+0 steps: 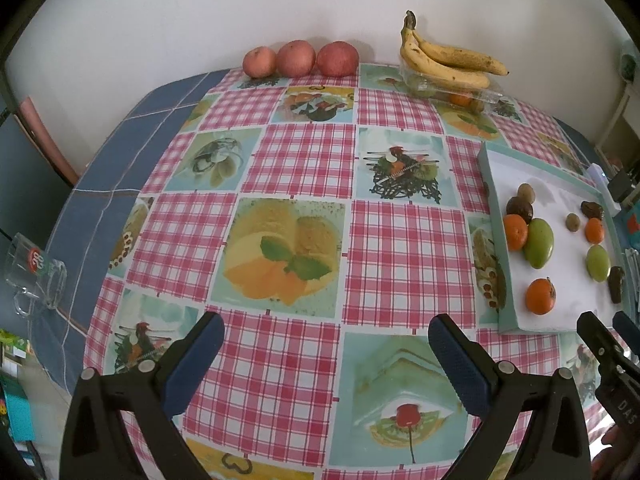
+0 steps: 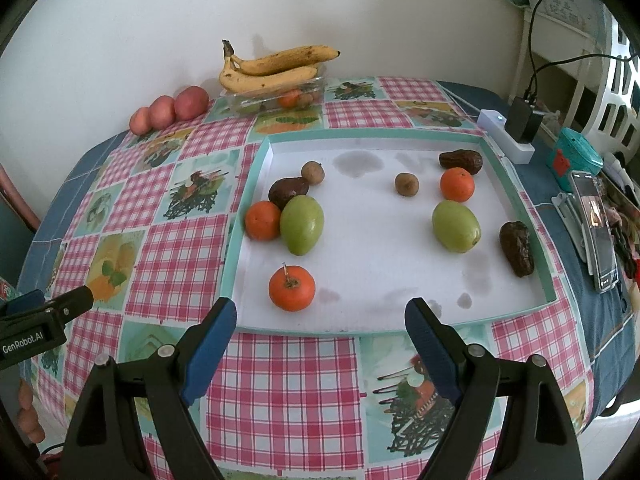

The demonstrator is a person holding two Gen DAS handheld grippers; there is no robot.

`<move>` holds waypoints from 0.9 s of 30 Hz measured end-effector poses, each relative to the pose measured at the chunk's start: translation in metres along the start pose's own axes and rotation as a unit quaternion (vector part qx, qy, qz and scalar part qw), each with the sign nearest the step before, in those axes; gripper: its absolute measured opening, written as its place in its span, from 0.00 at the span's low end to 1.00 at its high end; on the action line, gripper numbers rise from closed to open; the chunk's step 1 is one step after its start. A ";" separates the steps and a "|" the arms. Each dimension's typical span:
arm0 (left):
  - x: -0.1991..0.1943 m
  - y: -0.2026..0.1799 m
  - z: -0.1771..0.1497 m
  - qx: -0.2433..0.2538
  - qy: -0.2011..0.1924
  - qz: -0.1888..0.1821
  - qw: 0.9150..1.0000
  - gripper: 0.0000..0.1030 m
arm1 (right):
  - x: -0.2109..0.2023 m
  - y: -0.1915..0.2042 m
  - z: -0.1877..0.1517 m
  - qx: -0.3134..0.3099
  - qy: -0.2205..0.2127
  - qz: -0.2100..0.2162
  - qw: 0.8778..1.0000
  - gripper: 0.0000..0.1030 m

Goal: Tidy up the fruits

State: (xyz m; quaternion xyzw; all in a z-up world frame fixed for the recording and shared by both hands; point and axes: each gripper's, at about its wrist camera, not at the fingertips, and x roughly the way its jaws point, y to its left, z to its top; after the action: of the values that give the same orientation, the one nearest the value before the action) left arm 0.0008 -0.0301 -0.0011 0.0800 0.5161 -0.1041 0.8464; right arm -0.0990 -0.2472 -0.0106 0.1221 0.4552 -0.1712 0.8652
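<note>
Fruit lies scattered in a shallow white tray (image 2: 516,196) with a teal rim, set on a worktop (image 2: 280,380) covered by a pink-checked cloth. Inside the tray, a green fruit (image 2: 301,224) touches a tangerine (image 2: 262,220) and a dark brown fruit (image 2: 288,191) at the left side, with a small brown round fruit (image 2: 312,172) just behind them. A second tangerine with a stem (image 2: 291,288) sits alone near the front rim. Toward the right side lie another green fruit (image 2: 456,225), a third tangerine (image 2: 457,185), a small brown fruit (image 2: 407,184) and two dark wrinkled fruits (image 2: 516,248), one at the back corner and one against the right wall. Behind the tray, bananas (image 2: 276,68) rest on a clear container (image 2: 316,84) holding more fruit, and three reddish apples (image 1: 298,58) stand in a row by the wall.

The right gripper (image 2: 320,318) hovers over the tray's front rim, its blue-padded fingers wide apart and empty. The left gripper (image 1: 326,334) hangs over bare cloth to the left of the tray, fingers likewise spread with nothing between them. A glass mug (image 1: 34,276) lies at the worktop's far left edge.
</note>
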 end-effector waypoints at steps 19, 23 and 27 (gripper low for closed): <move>0.001 0.000 -0.001 -0.002 0.004 -0.006 1.000 1.00 | 0.001 0.000 0.000 -0.005 0.003 0.001 1.000 0.84; 0.001 0.000 -0.001 -0.002 0.004 -0.005 1.000 1.00 | 0.001 0.000 0.000 -0.004 0.002 0.001 1.000 0.84; 0.001 0.001 0.000 0.000 0.003 -0.002 1.000 1.00 | 0.001 0.000 0.000 -0.004 0.002 0.000 1.000 0.84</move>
State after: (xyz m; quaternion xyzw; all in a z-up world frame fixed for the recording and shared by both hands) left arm 0.0012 -0.0295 -0.0024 0.0796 0.5190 -0.1058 0.8444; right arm -0.0984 -0.2469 -0.0117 0.1196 0.4577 -0.1689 0.8647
